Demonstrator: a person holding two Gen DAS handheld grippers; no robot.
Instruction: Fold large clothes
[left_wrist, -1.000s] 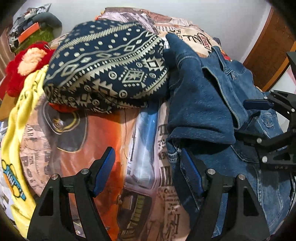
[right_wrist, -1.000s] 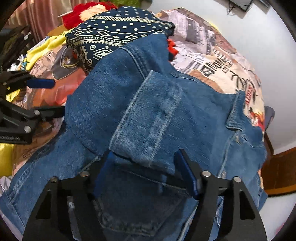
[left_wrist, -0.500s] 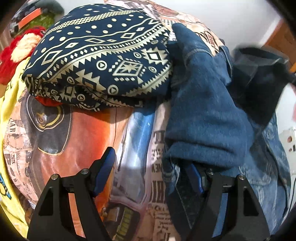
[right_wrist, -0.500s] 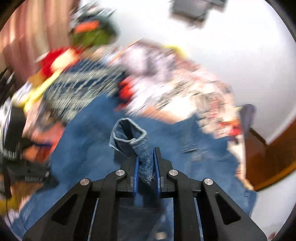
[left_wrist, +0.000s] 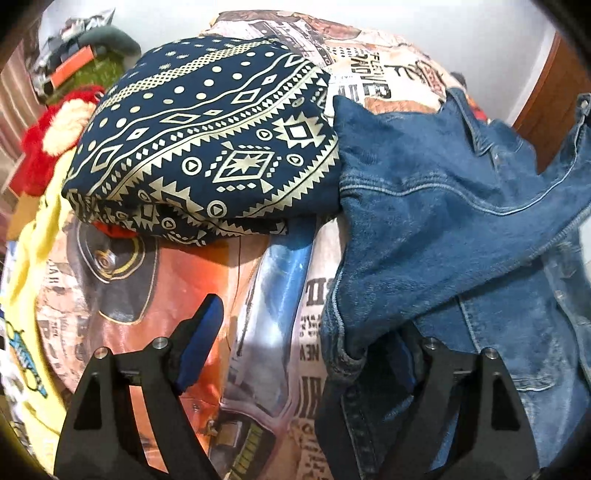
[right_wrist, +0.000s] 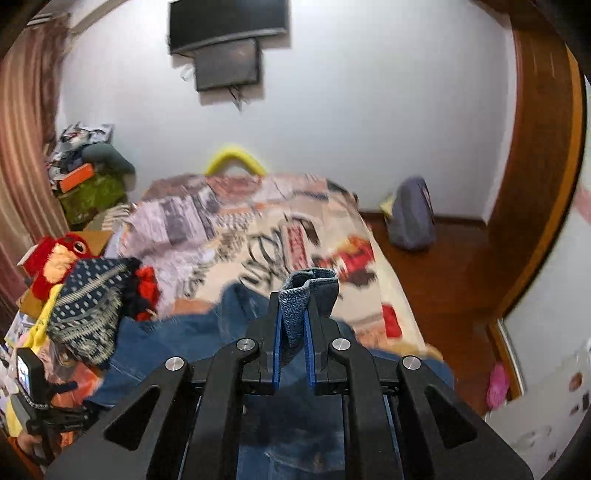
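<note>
Item: denim jacket (left_wrist: 461, 229), spread on the printed bedspread (left_wrist: 258, 295) beside a folded patterned cloth (left_wrist: 207, 155). My right gripper (right_wrist: 293, 332) pinches its cuff, lifted. My left gripper (left_wrist: 306, 350) has just been widening, straddling the jacket's edge unpressed. Risk: thin hold, cuff slips free.

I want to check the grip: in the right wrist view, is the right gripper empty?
No, the right gripper is shut on a fold of the denim jacket pinched between its blue pads.
</note>
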